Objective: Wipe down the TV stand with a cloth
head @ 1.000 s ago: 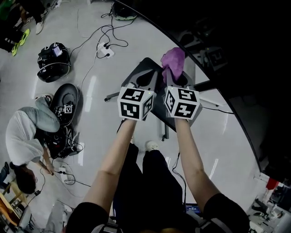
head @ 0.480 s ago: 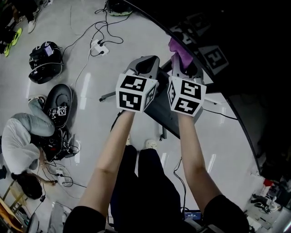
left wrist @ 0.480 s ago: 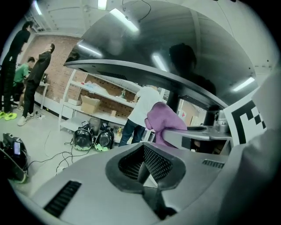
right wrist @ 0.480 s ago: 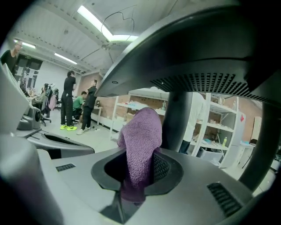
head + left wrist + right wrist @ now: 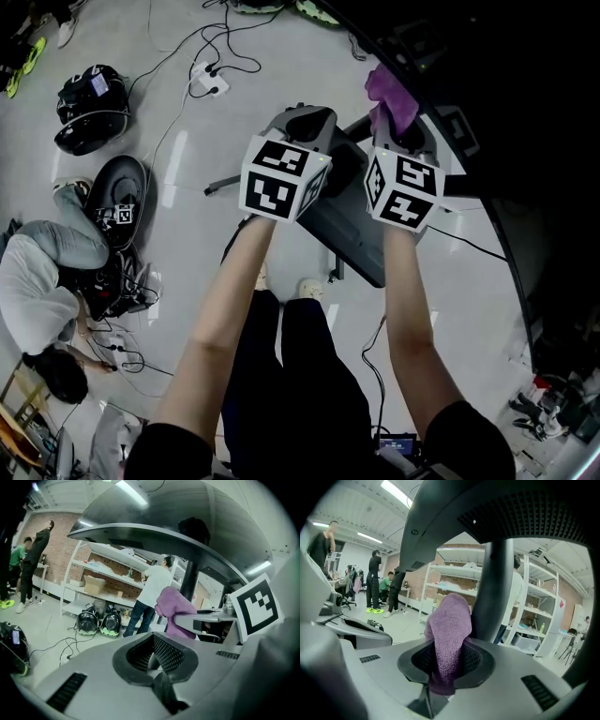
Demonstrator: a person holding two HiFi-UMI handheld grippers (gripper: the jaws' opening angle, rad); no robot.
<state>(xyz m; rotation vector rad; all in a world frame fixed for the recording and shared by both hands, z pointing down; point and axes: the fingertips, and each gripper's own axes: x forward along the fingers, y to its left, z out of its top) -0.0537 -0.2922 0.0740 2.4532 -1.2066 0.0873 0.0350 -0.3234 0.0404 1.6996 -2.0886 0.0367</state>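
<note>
My right gripper [image 5: 401,131] is shut on a purple cloth [image 5: 392,97], held up beside the dark post of the TV stand [image 5: 349,223]. In the right gripper view the cloth [image 5: 450,632] stands up out of the jaws just in front of the post [image 5: 493,588]. My left gripper [image 5: 302,122] hangs level beside it to the left, shut with nothing in it. In the left gripper view the cloth [image 5: 172,607] shows ahead to the right, in front of the post [image 5: 188,579]. The large black TV [image 5: 506,84] fills the upper right.
A person [image 5: 52,272] crouches on the floor at left among cables. Two black round devices [image 5: 89,105] [image 5: 122,192] and a power strip [image 5: 208,86] lie on the pale floor. Metal shelving [image 5: 543,611] and other people stand in the background.
Both grippers have moved to the right and up toward the TV post, the right one carrying the purple cloth with it. The grips are unchanged.
</note>
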